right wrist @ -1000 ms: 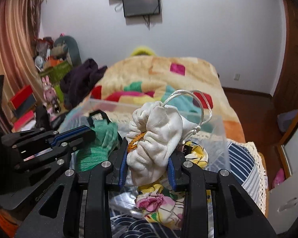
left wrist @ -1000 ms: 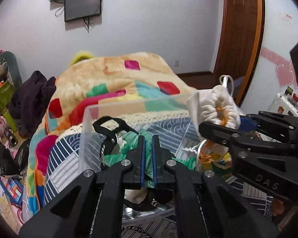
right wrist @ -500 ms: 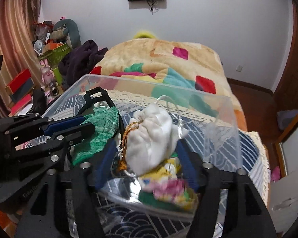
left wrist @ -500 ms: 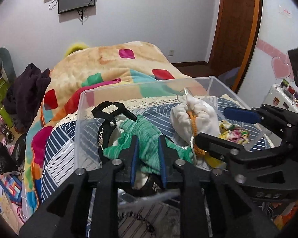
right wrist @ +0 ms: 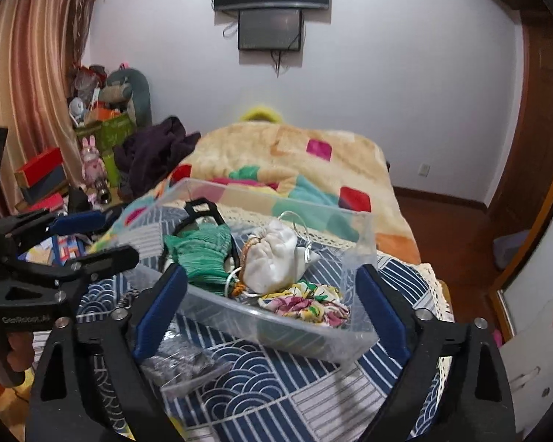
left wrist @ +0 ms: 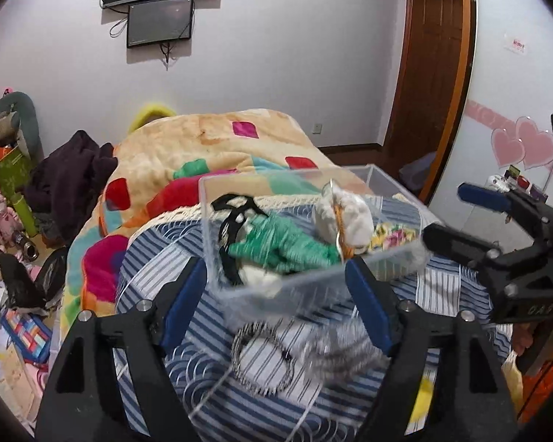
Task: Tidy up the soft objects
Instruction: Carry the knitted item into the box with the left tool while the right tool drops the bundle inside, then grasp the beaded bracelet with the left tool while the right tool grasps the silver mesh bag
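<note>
Soft objects are what I'm sorting, and right now they sit inside the clear plastic bin (right wrist: pixel 276 326) on the striped cloth at the foot of the bed (right wrist: pixel 287 147): a white drawstring pouch (right wrist: pixel 272 263) in the middle, a green knitted piece (right wrist: pixel 202 254) to its left with a black strap (right wrist: pixel 199 208) behind it, and a floral fabric bundle (right wrist: pixel 306 304) at the near right corner. From my left camera I see the same pouch (left wrist: pixel 344 217) and green piece (left wrist: pixel 280 246) piled against each other.

Both tools are empty. My left gripper (left wrist: pixel 276 302) has its jaws spread wide on either side of the bin's near edge, and my right gripper (right wrist: pixel 272 309) is equally wide, holding nothing.

My worries from here, as I judge them:

- The bin is light and clear. If I come back in low, a finger could catch its rim and tip or shove it off the cloth.
- The pouch's cord loops upward. A finger passing over could snag it and drag the pouch back out.
- Loose things lie on the cloth in front of the bin: a dark beaded ring (left wrist: pixel 263 359) and some blurred, tangled clutter I can't identify. A grab at these could pinch the cloth too and pull the bin with it.
- My 2 grippers sit near each other, so reaching across risks a knock.
</note>
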Motion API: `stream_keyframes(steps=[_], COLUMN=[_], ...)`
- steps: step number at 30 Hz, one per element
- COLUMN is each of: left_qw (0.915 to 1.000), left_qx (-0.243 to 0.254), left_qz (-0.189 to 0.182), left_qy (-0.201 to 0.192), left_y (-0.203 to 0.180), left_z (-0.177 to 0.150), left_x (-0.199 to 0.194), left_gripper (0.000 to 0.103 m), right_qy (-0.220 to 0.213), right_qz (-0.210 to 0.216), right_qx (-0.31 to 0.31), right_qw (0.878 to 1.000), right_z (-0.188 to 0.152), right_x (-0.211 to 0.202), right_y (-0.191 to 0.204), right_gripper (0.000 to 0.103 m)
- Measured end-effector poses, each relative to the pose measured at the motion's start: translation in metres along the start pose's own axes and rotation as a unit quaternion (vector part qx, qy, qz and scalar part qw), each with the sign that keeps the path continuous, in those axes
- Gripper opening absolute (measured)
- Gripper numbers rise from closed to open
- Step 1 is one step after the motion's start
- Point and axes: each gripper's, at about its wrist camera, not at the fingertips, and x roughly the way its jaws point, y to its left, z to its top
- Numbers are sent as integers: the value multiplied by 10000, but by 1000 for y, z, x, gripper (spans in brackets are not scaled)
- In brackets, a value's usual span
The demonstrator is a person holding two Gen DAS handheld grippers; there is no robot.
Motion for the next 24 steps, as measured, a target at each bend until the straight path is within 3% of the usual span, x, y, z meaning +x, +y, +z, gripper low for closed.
stream_keyframes(steps=[3, 7, 13, 15, 17, 19, 24], left_qw=[9997, 9984, 9956, 9948, 9943, 9945, 9951], left_qx=[110, 151, -210, -335, -393, -387, -198], left_qz=[145, 336, 264, 254, 215, 259, 250], left_qy=[154, 419, 869, 925, 972, 942, 934], left_y=[1, 8, 27, 33, 35, 36, 28], left_z=[-20, -45, -73, -77, -78, -77, -76], left_x=[-2, 6, 23, 27, 30, 33, 39], left_gripper=[78, 78, 78, 74, 61, 55, 31], right_qy=[-89, 44, 488, 648, 788, 896, 1176], right_qz=[56, 220, 703, 853, 946, 988, 1152], right_qx=[72, 139, 240, 220, 163, 73, 76], right_qw=[9999, 9997, 9960, 9940, 9923, 9910, 9863], right_z=[-8, -18, -39, -45, -49, -52, -61], right_x=[-4, 3, 31, 40, 48, 54, 62], right_y=[5, 12, 28, 33, 39, 45, 48], right_gripper=[103, 103, 103, 102, 101, 94, 63])
